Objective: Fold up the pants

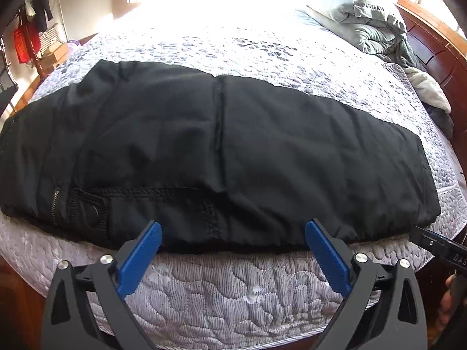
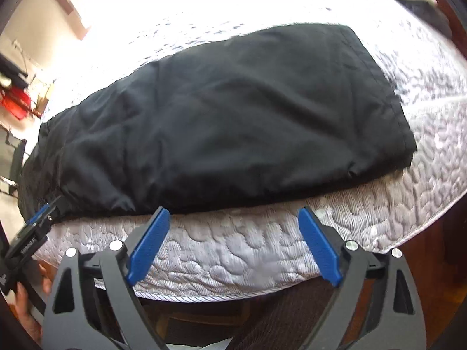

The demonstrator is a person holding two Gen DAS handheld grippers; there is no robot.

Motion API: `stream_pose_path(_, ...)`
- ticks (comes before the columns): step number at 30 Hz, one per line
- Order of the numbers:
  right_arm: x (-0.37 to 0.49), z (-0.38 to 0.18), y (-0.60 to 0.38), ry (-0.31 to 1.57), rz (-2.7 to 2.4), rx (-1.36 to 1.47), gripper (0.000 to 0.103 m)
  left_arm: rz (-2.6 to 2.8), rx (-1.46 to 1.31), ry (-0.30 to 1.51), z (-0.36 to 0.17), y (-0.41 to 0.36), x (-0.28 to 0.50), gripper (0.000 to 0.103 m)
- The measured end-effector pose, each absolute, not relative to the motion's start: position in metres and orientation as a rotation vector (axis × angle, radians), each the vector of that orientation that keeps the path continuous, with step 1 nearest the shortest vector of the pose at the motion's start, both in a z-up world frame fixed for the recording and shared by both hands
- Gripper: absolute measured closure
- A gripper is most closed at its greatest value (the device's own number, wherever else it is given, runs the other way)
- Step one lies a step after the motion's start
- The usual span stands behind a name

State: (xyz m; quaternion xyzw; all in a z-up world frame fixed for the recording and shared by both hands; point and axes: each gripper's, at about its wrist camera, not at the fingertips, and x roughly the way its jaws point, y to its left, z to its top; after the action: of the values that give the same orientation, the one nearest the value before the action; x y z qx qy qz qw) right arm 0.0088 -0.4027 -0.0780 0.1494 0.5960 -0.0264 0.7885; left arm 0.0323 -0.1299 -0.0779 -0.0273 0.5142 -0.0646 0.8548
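the black pants [image 1: 221, 151] lie flat on the quilted bedspread [image 1: 233, 285], stretched lengthwise along the near edge of the bed, one leg apparently laid over the other. the waist end, with its zipper [image 1: 55, 201] and a button tab, sits toward the left near corner, and the hem end [image 2: 376, 87] reaches toward the right side. the cloth's near long edge runs just inside the bed's near edge, where the quilt starts to drop over the side.

the left gripper [image 1: 233, 234] hovers at that near edge with its blue pads spread wide and nothing between them; it looks level with the fabric edge near the waist half, but whether a pad touches the cloth i cannot tell. the right gripper [image 2: 233, 221] is likewise wide open and empty, a little short of the cloth edge, toward the leg half. each tool shows at the rim of the other's view.

judging from this, the lengthwise fold is done and the crosswise fold is the step in hand, not yet started. the next move calls for a pinch through both layers at one end, most likely the hem corners on the right, then a lift and carry over toward the waist so the edges meet. the fabric looks thin and slippery, so the layers could slide apart if only the top one is caught.

a rumpled grey comforter [image 1: 362, 20] lies at the far right corner, well apart from the pants.
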Motion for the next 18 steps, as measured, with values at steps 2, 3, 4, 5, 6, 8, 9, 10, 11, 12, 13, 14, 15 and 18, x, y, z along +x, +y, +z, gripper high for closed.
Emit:
stream_pose_path(2, 0.003, -0.083, -0.422, 1.280, -0.072, 0.369, 0.014, -0.126, -0.032, 1.094, -0.081, -0.132, 0.029, 0.004)
stream_pose_path(3, 0.001, -0.086, -0.430, 1.281, -0.081, 0.397, 0.014, -0.124, -0.027, 1.099, -0.081, -0.135, 0.028, 0.004)
stream_pose_path(4, -0.001, -0.089, -0.438, 1.278, -0.090, 0.426, 0.014, -0.126, -0.027, 1.100, -0.081, -0.134, 0.027, 0.004)
stream_pose_path(5, -0.001, -0.092, -0.443, 1.275, -0.098, 0.444, 0.014, -0.129, -0.026, 1.100, -0.081, -0.135, 0.026, 0.004)
stream_pose_path(6, -0.003, -0.095, -0.449, 1.277, -0.113, 0.455, 0.014, -0.130, -0.024, 1.099, -0.082, -0.136, 0.025, 0.004)
stream_pose_path(8, -0.005, -0.101, -0.463, 1.269, -0.135, 0.495, 0.014, -0.137, -0.004, 1.094, -0.081, -0.141, 0.024, 0.004)
stream_pose_path(9, -0.005, -0.104, -0.470, 1.267, -0.146, 0.511, 0.014, -0.141, 0.011, 1.093, -0.082, -0.144, 0.025, 0.004)
stream_pose_path(10, -0.004, -0.108, -0.477, 1.262, -0.162, 0.524, 0.014, -0.145, 0.033, 1.093, -0.083, -0.147, 0.025, 0.004)
stream_pose_path(11, -0.004, -0.109, -0.484, 1.251, -0.170, 0.539, 0.014, -0.146, 0.053, 1.093, -0.083, -0.151, 0.025, 0.004)
stream_pose_path(12, -0.004, -0.109, -0.490, 1.235, -0.173, 0.559, 0.014, -0.145, 0.069, 1.091, -0.083, -0.153, 0.024, 0.004)
stream_pose_path(13, -0.002, -0.110, -0.496, 1.225, -0.179, 0.578, 0.014, -0.145, 0.083, 1.089, -0.084, -0.155, 0.024, 0.004)
stream_pose_path(14, 0.000, -0.111, -0.501, 1.220, -0.188, 0.591, 0.014, -0.146, 0.089, 1.088, -0.084, -0.156, 0.024, 0.004)
stream_pose_path(15, 0.003, -0.112, -0.506, 1.214, -0.197, 0.603, 0.014, -0.146, 0.088, 1.091, -0.084, -0.156, 0.024, 0.004)
stream_pose_path(18, 0.008, -0.118, -0.523, 1.187, -0.229, 0.658, 0.018, -0.139, 0.077, 1.099, -0.085, -0.154, 0.026, 0.004)
